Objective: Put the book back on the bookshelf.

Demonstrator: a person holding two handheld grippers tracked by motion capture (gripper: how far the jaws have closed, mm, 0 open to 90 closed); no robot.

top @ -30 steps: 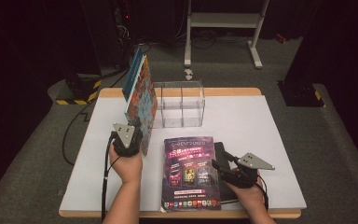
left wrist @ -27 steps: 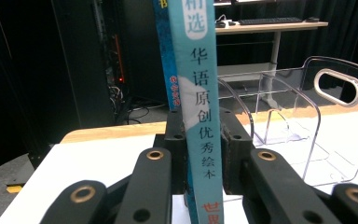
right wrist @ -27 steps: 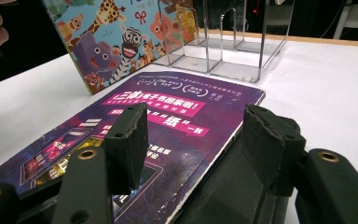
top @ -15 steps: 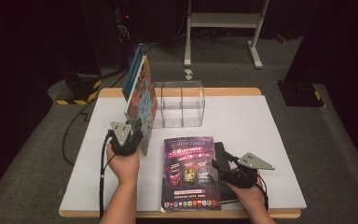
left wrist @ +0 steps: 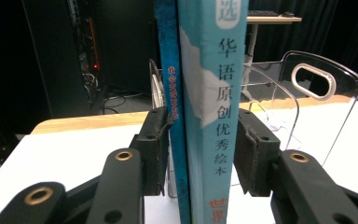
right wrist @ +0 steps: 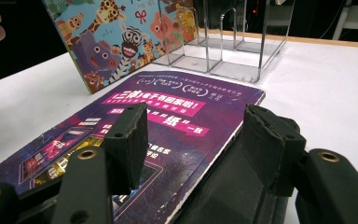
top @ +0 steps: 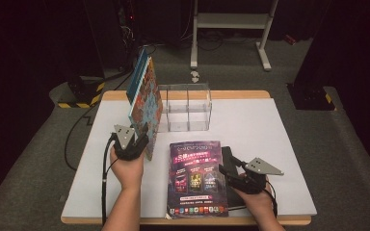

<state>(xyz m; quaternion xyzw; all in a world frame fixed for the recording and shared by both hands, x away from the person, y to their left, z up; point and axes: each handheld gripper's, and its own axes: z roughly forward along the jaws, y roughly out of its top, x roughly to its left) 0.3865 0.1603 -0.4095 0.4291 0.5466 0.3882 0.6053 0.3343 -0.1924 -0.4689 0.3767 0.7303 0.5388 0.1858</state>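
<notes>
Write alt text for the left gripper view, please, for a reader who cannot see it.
Two upright books, spines toward the camera, stand between the left gripper, whose jaws have just been opening; the pads sit slightly off them. Behind is a clear plastic rack on the white table.

Lab or recording studio, not a home. Dark room, black drapes behind. Grey carpet floor [top: 38, 163]. One white counter [top: 270, 144] with a wood edge, lit from above, stands alone in the middle. Equipment rack [left wrist: 81, 51] with a red indicator light and loose cables at back left. Grey metal stand [top: 231, 29] on feet behind the counter. Yellow-black hazard tape [top: 79, 98] on a base at the left. Cable [top: 74, 139] trails across the carpet.
</notes>
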